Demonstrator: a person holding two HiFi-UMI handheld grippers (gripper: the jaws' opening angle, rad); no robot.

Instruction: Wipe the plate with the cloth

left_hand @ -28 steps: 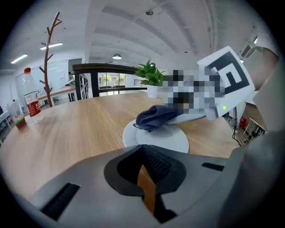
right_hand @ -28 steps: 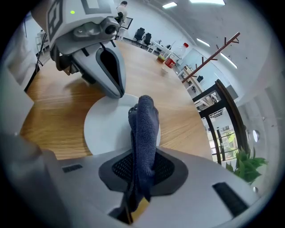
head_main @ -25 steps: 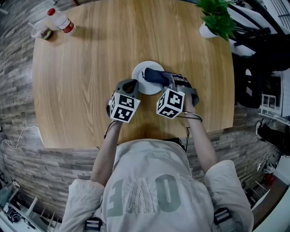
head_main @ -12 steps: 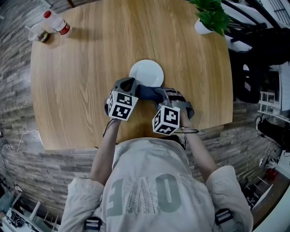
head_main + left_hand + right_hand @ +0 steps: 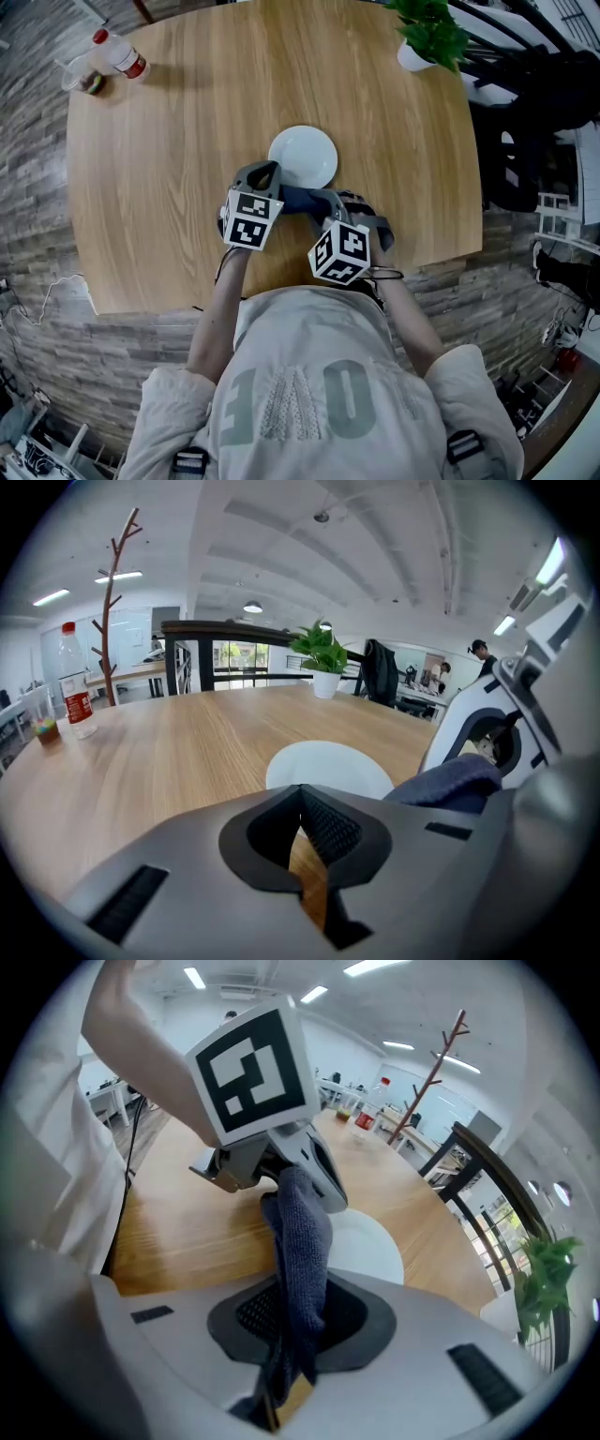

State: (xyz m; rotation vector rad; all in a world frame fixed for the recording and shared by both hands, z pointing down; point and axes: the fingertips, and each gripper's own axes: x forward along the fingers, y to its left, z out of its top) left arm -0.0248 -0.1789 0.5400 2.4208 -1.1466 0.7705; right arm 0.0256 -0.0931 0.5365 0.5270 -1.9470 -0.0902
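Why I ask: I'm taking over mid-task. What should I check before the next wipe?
1. Cloth gripped: ok. The right gripper is shut on its lower end.
2. Cloth on the plate: not ok. In the head view it sits by the plate's near rim, not on its face.
3. Left gripper free: ok. Its jaws are together with nothing between them, and the cloth passes beside it.
4. Plate steadied: not ok. It lies flat on the table, but neither gripper holds it.
5. Room to wipe: ok. The bottle and potted plant stand at the table's far edge.
6. Plate clean: cannot tell.
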